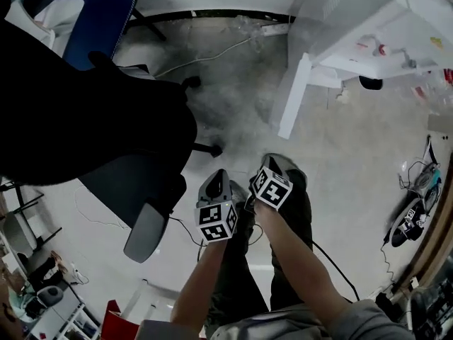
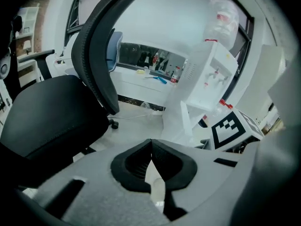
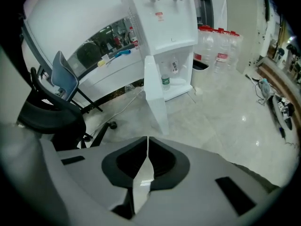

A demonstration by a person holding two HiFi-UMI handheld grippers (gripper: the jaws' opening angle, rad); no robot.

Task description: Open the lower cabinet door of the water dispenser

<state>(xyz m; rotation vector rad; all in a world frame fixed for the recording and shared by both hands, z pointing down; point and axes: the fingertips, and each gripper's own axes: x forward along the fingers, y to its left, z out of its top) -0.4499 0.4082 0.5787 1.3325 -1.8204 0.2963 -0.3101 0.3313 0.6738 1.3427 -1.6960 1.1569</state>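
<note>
Pale glossy floor [image 1: 340, 161]. The white water dispenser [image 3: 164, 27] stands ahead of the right tongs [image 3: 147, 142], with clear water bottles [image 3: 218, 44] just beside it to the right. A black office chair [image 2: 51, 121] stands left of the left tongs [image 2: 151, 145], with a white cable [image 1: 212, 52] beyond.

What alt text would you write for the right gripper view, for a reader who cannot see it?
A white water dispenser stands with its lower cabinet door swung open. In the foreground the right gripper is shut and empty; an office chair is at left, water bottles at right.
</note>
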